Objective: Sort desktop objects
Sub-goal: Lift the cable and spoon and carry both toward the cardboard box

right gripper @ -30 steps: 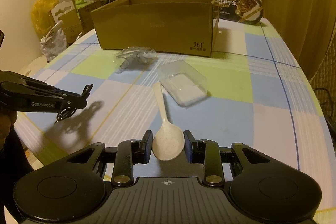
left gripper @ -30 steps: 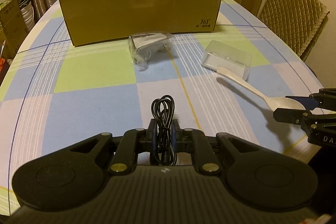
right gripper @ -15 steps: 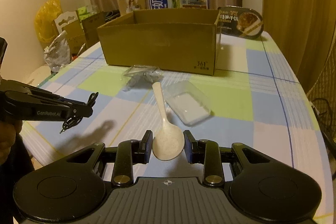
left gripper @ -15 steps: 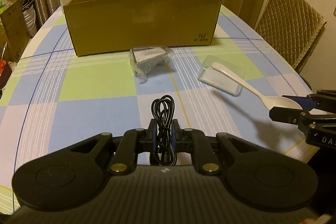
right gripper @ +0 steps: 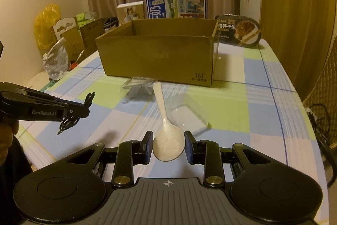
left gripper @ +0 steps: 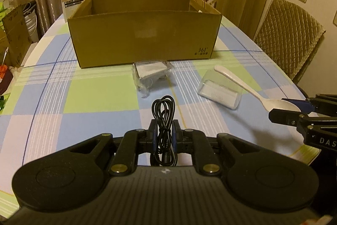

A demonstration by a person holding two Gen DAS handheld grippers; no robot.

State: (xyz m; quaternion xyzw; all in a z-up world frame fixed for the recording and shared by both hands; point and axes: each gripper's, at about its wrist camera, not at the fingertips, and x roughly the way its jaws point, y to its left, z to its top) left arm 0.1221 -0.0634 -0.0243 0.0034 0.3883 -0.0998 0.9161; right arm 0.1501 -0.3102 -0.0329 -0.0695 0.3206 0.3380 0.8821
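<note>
My left gripper (left gripper: 164,130) is shut on a coiled black cable (left gripper: 163,111), held up above the checked tablecloth. The same cable (right gripper: 70,119) dangles from that gripper (right gripper: 83,109) at the left of the right wrist view. A white plastic spoon (right gripper: 166,136) is clamped by its bowl in my right gripper (right gripper: 168,147), handle pointing away; the spoon (left gripper: 252,88) and that gripper (left gripper: 294,108) show at the right of the left wrist view. An open brown cardboard box (left gripper: 145,35) stands ahead, also seen as the box (right gripper: 160,56) from the right.
A clear plastic bag with a grey item (left gripper: 150,75) and a clear plastic lid-like tray (left gripper: 220,92) lie on the table (left gripper: 94,88) before the box. A padded chair (left gripper: 288,39) stands at the right. Cartons and a food bowl (right gripper: 238,31) sit behind the box.
Both grippers have risen and tilted up with cable and spoon still held; the box now shows its inside and looks nearer.
</note>
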